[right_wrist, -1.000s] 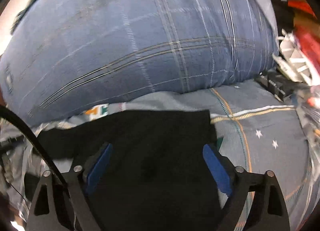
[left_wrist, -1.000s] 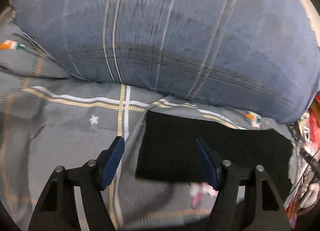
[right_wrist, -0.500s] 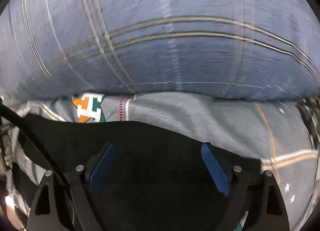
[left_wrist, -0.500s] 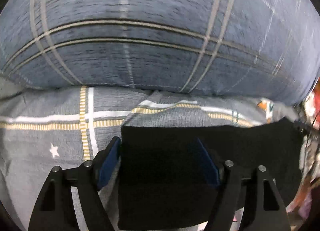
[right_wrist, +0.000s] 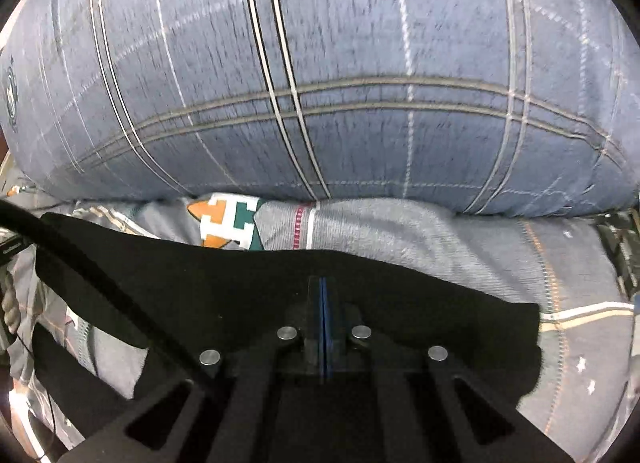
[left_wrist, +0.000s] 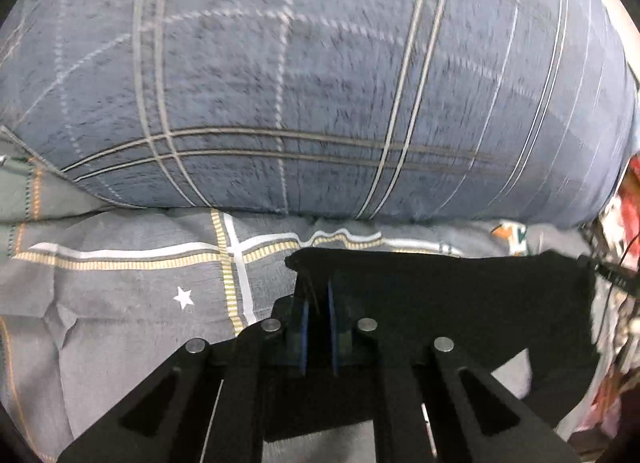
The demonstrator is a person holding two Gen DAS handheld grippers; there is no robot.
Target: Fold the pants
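Note:
Black pants (left_wrist: pixel 460 303) lie on a grey patterned bedsheet (left_wrist: pixel 120 303). In the left wrist view my left gripper (left_wrist: pixel 316 295) is shut on the pants' left corner, its blue pads close together with black cloth between them. In the right wrist view the pants (right_wrist: pixel 200 283) spread across the lower frame and my right gripper (right_wrist: pixel 322 287) is shut on their far edge, blue pads pressed together. The cloth edge looks slightly lifted off the sheet in both views.
A big blue plaid pillow (left_wrist: pixel 320 83) fills the upper part of both views, also in the right wrist view (right_wrist: pixel 320 63), just beyond the pants. Red and white clutter (left_wrist: pixel 624 223) sits at the bed's right edge. A black cable (right_wrist: pixel 100 263) crosses the pants.
Both grippers were open around the pants' edge; now both have shut on the black cloth. The pants' edge has bunched and risen a little.

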